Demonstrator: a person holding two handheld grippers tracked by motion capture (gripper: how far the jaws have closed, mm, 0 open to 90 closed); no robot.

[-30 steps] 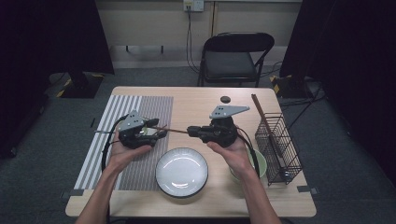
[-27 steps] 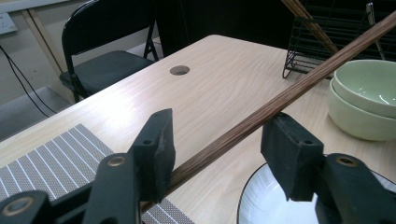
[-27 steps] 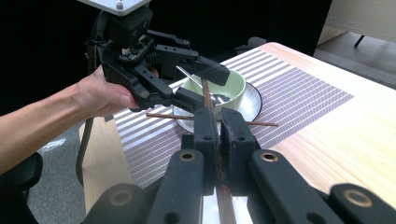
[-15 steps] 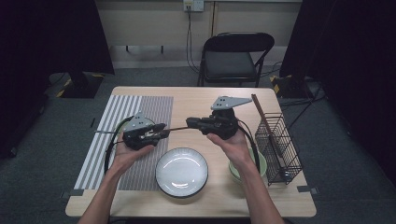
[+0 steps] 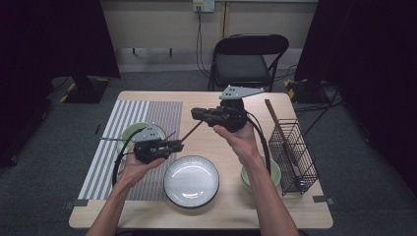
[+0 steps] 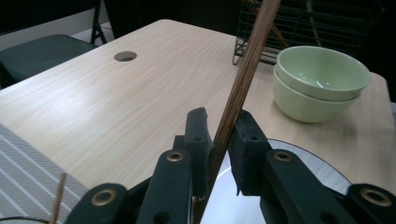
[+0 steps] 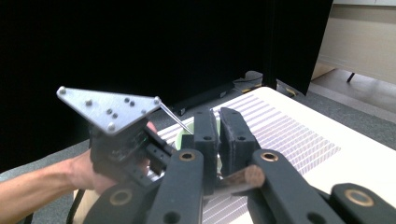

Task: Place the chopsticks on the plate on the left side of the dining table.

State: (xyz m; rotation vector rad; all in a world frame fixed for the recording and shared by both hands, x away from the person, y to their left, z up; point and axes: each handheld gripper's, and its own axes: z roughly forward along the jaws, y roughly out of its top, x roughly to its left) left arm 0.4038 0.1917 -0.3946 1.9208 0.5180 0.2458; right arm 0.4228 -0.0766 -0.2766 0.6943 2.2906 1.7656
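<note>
gripping chopstick [image 5: 191,131] above open tabletop [image 5: 162,98]

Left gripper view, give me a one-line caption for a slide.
Left gripper fingers closed on a brown wooden stick above a white plate, two stacked green bowls beyond.

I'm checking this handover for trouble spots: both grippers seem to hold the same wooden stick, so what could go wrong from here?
1. The left gripper and right gripper both clamp the wooden stick; pulling apart or twisting could snap it or wrench it loose.
2. If released, it could drop onto the white plate below.
3. The right forearm passes over the stacked green bowls beside the wire basket and could knock them.
</note>
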